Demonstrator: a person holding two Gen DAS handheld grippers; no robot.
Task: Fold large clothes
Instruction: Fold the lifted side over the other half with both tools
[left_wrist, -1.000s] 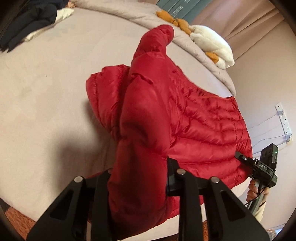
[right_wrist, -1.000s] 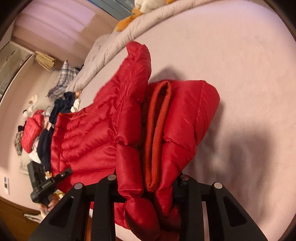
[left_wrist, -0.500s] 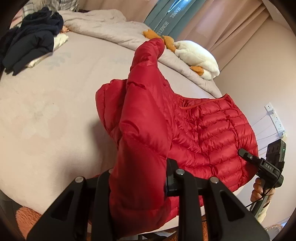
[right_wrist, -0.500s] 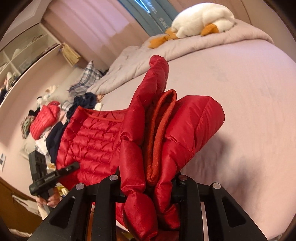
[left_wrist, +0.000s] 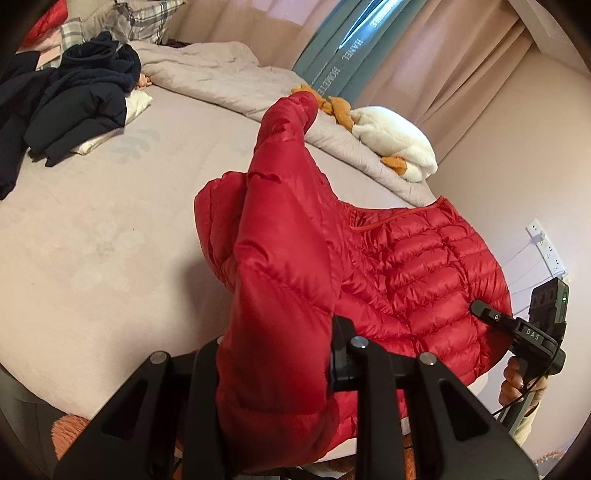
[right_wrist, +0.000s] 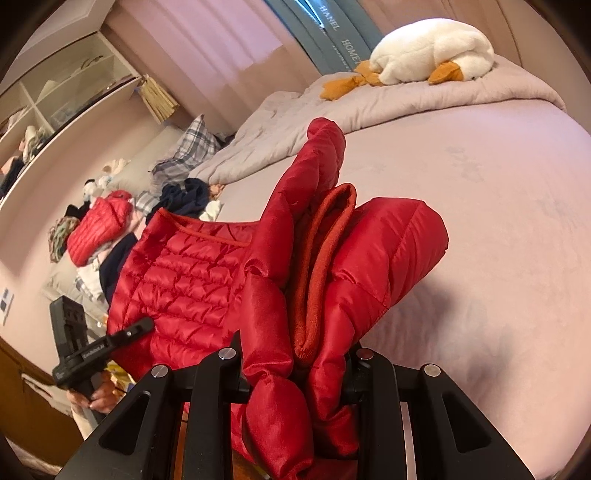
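Note:
A red quilted puffer jacket (left_wrist: 424, 266) lies on the pale bed sheet (left_wrist: 92, 240), its near part lifted. My left gripper (left_wrist: 273, 373) is shut on a thick fold of the jacket's smooth red fabric. My right gripper (right_wrist: 295, 373) is shut on bunched jacket fabric with the orange-red fleece lining (right_wrist: 317, 258) showing between the folds. The jacket's body (right_wrist: 184, 273) spreads flat to the left in the right wrist view. Each gripper shows in the other's view, the right one (left_wrist: 524, 332) and the left one (right_wrist: 92, 347), both held near the bed's edge.
A dark navy garment pile (left_wrist: 62, 96) lies at the bed's far left. A rumpled grey duvet (left_wrist: 221, 77) and a white plush duck (right_wrist: 432, 51) lie along the far side. Another red jacket (right_wrist: 99, 229) sits on a clothes heap. A wall and power strip (left_wrist: 546, 251) are to the right.
Both grippers have risen and tilted up with the jacket fabric in them. More of the room, curtains and far bed show now. The jacket's collar edge has come into view.

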